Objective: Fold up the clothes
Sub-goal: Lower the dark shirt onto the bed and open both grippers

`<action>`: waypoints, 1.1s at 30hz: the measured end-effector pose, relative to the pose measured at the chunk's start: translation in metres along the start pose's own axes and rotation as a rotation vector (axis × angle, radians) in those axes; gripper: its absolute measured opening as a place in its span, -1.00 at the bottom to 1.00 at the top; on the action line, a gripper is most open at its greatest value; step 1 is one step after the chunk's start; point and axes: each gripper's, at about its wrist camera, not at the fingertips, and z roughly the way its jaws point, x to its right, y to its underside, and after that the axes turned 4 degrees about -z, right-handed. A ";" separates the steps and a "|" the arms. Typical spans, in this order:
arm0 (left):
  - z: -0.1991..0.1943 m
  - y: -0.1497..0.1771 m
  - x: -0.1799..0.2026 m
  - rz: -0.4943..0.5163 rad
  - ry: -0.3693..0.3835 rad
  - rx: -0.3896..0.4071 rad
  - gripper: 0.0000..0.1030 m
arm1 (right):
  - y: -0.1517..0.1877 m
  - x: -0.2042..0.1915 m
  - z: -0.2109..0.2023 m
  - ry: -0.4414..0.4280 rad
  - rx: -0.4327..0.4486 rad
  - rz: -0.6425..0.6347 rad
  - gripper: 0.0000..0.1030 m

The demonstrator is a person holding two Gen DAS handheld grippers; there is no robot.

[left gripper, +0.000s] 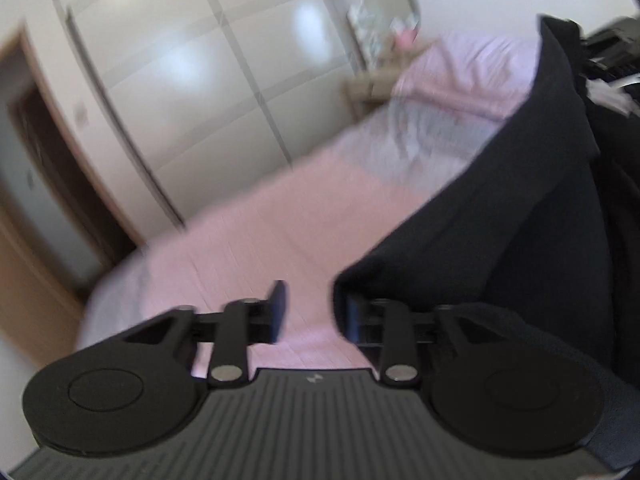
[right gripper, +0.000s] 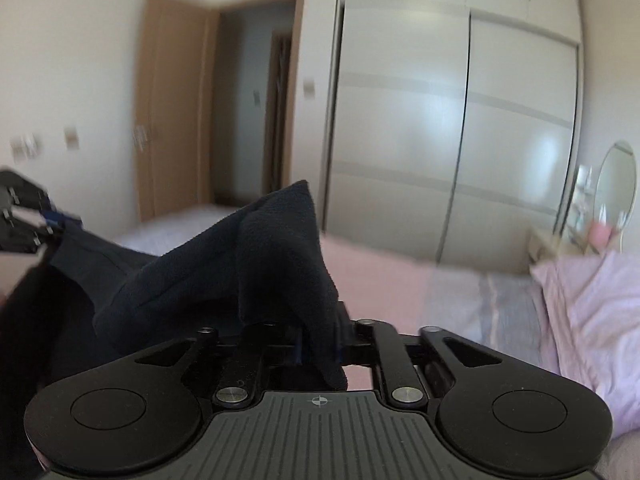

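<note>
Both views are blurred, and the dark garment [right gripper: 224,280] hangs in the air above the pink bed [left gripper: 248,248]. In the right wrist view a peak of the cloth rises at centre frame and a fold drops down between the fingers of the right gripper [right gripper: 320,344]. The jaws stand partly apart around that fold; whether the pads press on it, I cannot tell.

In the left wrist view the left gripper [left gripper: 312,312] stands narrowly apart with bare pink sheet showing in the gap. The garment sweeps down the right side of that frame and its hem lies against the right-hand finger only.

The risk: with neither grip looking firm, the cloth could slide free and land in a heap, spoiling the fold line. The pillow [right gripper: 592,300] at lower right could also snag a trailing edge.
</note>
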 end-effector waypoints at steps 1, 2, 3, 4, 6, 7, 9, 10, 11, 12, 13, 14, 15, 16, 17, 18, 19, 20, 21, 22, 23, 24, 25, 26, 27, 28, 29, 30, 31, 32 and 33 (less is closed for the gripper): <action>0.039 0.017 -0.002 -0.038 0.002 -0.075 -0.33 | 0.021 0.000 0.038 0.036 -0.079 0.027 0.19; 0.064 0.033 -0.001 -0.062 0.021 -0.119 -0.37 | 0.040 0.002 0.068 0.056 -0.149 0.067 0.18; 0.080 0.049 0.004 -0.078 0.050 -0.143 -0.39 | 0.058 0.003 0.087 0.059 -0.202 0.104 0.18; 0.095 0.065 0.008 -0.094 0.080 -0.167 -0.39 | 0.076 0.005 0.097 0.047 -0.242 0.140 0.19; 0.107 0.095 0.018 -0.124 0.139 -0.214 -0.40 | 0.110 0.009 0.118 0.022 -0.321 0.211 0.19; 0.108 0.108 0.025 -0.131 0.172 -0.233 -0.39 | 0.127 0.010 0.128 0.010 -0.360 0.246 0.19; 0.100 0.132 0.039 -0.126 0.222 -0.249 -0.30 | 0.155 0.009 0.136 -0.018 -0.441 0.301 0.19; 0.095 0.139 0.049 -0.113 0.244 -0.251 -0.14 | 0.168 0.004 0.132 -0.029 -0.467 0.333 0.19; 0.094 0.145 0.058 -0.104 0.261 -0.256 -0.01 | 0.180 0.001 0.127 -0.039 -0.485 0.366 0.19; 0.096 0.149 0.066 -0.098 0.274 -0.264 0.00 | 0.196 0.005 0.124 -0.051 -0.505 0.390 0.19; 0.102 0.151 0.071 -0.110 0.280 -0.280 0.00 | 0.208 0.009 0.122 -0.061 -0.525 0.402 0.19; 0.110 0.152 0.073 -0.126 0.275 -0.299 -0.01 | 0.214 0.009 0.119 -0.069 -0.539 0.408 0.19; 0.118 0.151 0.072 -0.128 0.250 -0.302 -0.02 | 0.217 0.007 0.121 -0.083 -0.551 0.391 0.19; 0.125 0.150 0.069 -0.124 0.215 -0.297 -0.03 | 0.218 0.002 0.127 -0.099 -0.563 0.353 0.19; 0.133 0.146 0.064 -0.125 0.184 -0.291 -0.03 | 0.220 -0.002 0.134 -0.116 -0.575 0.315 0.19; 0.143 0.142 0.056 -0.140 0.159 -0.288 -0.03 | 0.217 -0.007 0.144 -0.139 -0.575 0.257 0.19; 0.153 0.138 0.048 -0.154 0.137 -0.285 -0.04 | 0.210 -0.013 0.156 -0.169 -0.564 0.181 0.19; 0.162 0.133 0.040 -0.164 0.117 -0.281 -0.04 | 0.206 -0.019 0.169 -0.191 -0.547 0.100 0.19; 0.173 0.129 0.034 -0.166 0.105 -0.282 -0.04 | 0.203 -0.025 0.184 -0.205 -0.523 0.014 0.19; 0.183 0.125 0.030 -0.163 0.098 -0.287 -0.04 | 0.197 -0.031 0.199 -0.218 -0.499 -0.071 0.19; 0.194 0.122 0.028 -0.153 0.098 -0.305 -0.04 | 0.189 -0.038 0.217 -0.237 -0.476 -0.155 0.19; 0.204 0.121 0.027 -0.137 0.104 -0.330 -0.04 | 0.184 -0.046 0.237 -0.262 -0.461 -0.240 0.19; 0.214 0.119 0.026 -0.122 0.110 -0.356 -0.03 | 0.183 -0.056 0.256 -0.288 -0.462 -0.335 0.19; 0.222 0.119 0.025 -0.110 0.115 -0.367 0.00 | 0.183 -0.067 0.274 -0.321 -0.480 -0.434 0.19; 0.227 0.120 0.024 -0.101 0.118 -0.371 0.01 | 0.184 -0.077 0.290 -0.353 -0.496 -0.524 0.19; 0.233 0.120 0.023 -0.092 0.122 -0.374 0.04 | 0.186 -0.086 0.304 -0.380 -0.505 -0.608 0.19; 0.239 0.121 0.022 -0.083 0.126 -0.377 0.00 | 0.186 -0.093 0.316 -0.397 -0.498 -0.676 0.19; 0.242 0.120 0.021 -0.083 0.133 -0.365 -0.09 | 0.185 -0.098 0.327 -0.405 -0.478 -0.729 0.19; 0.245 0.118 0.019 -0.088 0.142 -0.343 -0.25 | 0.181 -0.098 0.336 -0.396 -0.441 -0.750 0.18; 0.245 0.115 0.015 -0.100 0.136 -0.316 -0.34 | 0.174 -0.095 0.343 -0.372 -0.389 -0.743 0.18; 0.245 0.112 0.009 -0.116 0.121 -0.287 -0.35 | 0.166 -0.088 0.350 -0.332 -0.340 -0.707 0.18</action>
